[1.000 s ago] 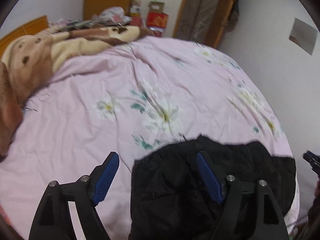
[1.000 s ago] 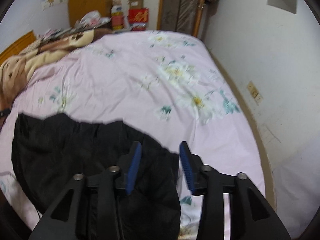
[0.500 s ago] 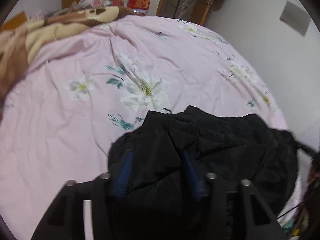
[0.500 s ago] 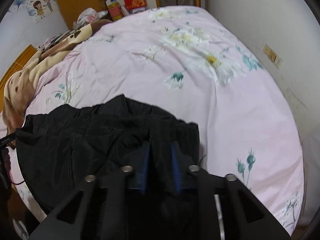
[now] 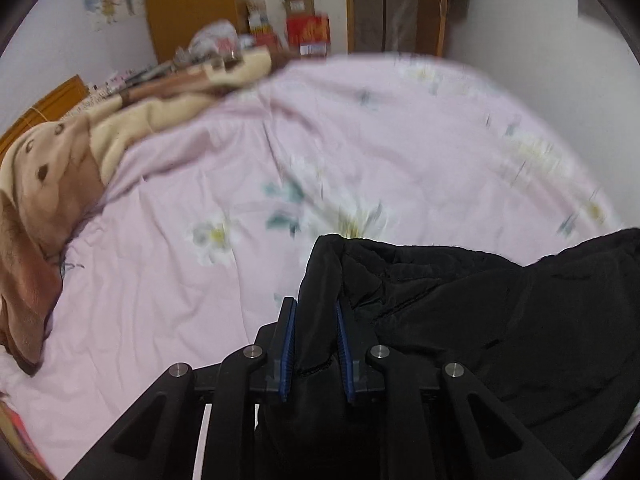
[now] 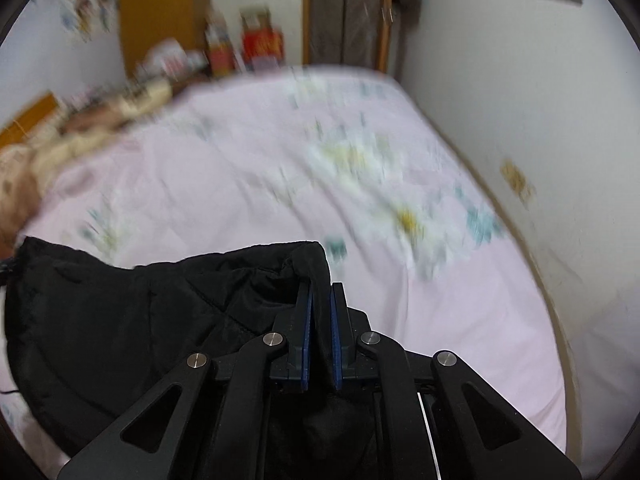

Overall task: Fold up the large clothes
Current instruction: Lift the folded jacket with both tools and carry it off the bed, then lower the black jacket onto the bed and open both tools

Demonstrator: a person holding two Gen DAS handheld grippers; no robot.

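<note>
Since the earlier frame both grippers' fingers have been closing and are now clenched, left gripper point(image 5: 316, 344) and right gripper point(image 6: 320, 332), on the garment's point(image 5: 500, 320) two corners, which are best lifted level and together over the bed point(image 5: 200, 160).

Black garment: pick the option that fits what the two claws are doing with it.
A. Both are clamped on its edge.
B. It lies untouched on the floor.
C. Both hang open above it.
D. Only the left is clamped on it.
A: the left claw and the right claw each have a fold of the black garment pinched between their blue pads, over the pink bedspread.
</note>
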